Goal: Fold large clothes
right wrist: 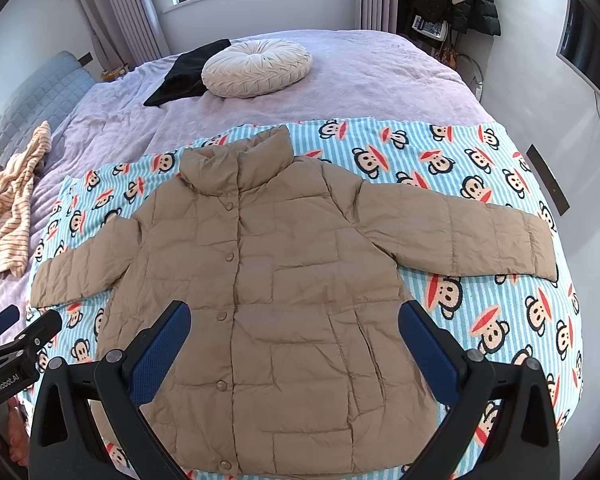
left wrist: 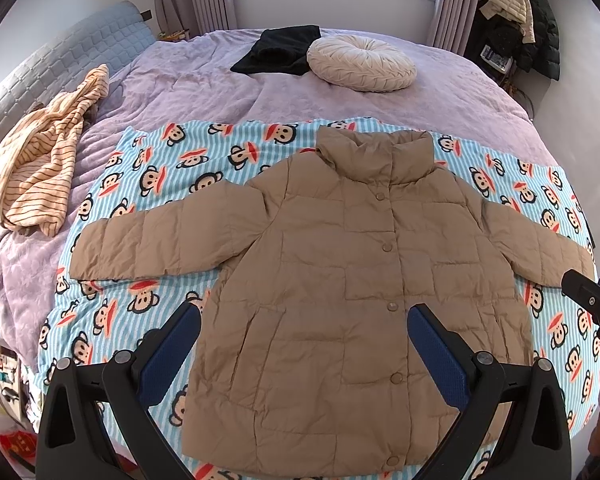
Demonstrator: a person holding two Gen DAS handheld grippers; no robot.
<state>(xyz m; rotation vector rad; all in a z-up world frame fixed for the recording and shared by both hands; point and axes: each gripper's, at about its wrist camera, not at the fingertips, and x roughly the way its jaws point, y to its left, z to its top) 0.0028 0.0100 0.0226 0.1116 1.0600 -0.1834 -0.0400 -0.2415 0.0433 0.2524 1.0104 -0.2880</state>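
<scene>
Bedroom light falls on a lilac-covered bed (left wrist: 220, 80) over which a monkey-print blanket (left wrist: 148, 184) has been spread, presumably as a folding surface. On that blanket a tan quilted jacket (left wrist: 332, 264) is laid flat, front up, snaps fastened, collar raised, both sleeves stretched outward, judged ready for a first fold. Above the jacket's hem the left gripper (left wrist: 304, 332) and right gripper (right wrist: 294, 330) are held spread, pinching nothing. Beyond the collar a round cushion (right wrist: 256, 66) and a dark garment (left wrist: 284, 50) are seen; a striped garment (left wrist: 40, 160) is left beyond the jacket's left sleeve.

soft window daylight, fisheye-warped edges
</scene>
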